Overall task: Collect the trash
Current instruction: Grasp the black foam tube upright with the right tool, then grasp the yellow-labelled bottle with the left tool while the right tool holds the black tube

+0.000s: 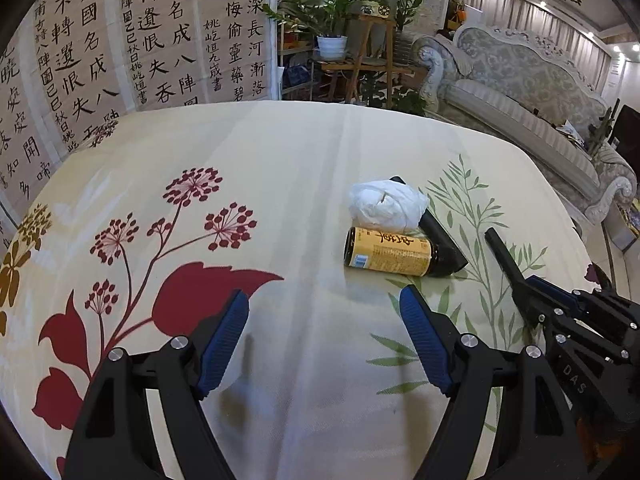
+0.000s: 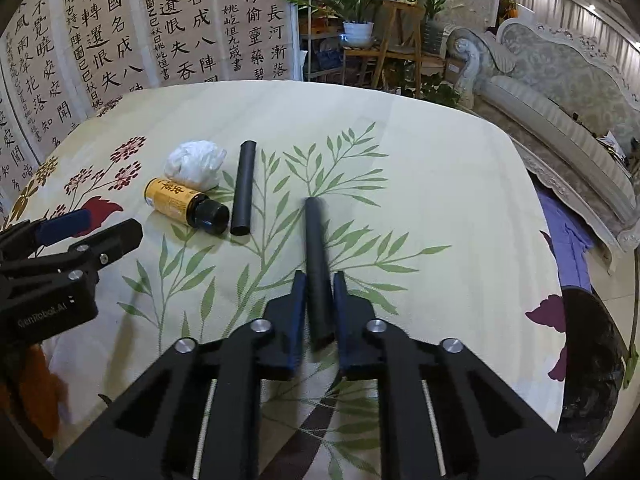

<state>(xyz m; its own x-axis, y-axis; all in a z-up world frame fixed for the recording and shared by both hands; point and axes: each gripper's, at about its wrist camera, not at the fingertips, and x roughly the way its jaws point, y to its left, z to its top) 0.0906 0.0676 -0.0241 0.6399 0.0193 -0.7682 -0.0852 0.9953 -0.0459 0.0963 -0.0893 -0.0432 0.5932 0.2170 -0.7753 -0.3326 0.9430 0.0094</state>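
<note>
home living room | ornate sofa [image 1: 520, 92] | potted plants [image 1: 332, 20] | calligraphy scrolls [image 1: 120, 40]

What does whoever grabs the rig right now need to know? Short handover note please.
Right gripper: shut on a black tube, which sticks forward between the pads.
Left gripper: open, empty, above the tablecloth, pointed toward the trash pile.
Still on the table: a yellow-labelled bottle lying on its side, a crumpled white tissue touching it behind, and a second black tube lying just right of both.
Done: one tube gripped.
Left: drop that tube, then collect bottle, tissue and second tube. A dark bag-like thing sits past the table's right edge; probably the bin, unconfirmed.
</note>
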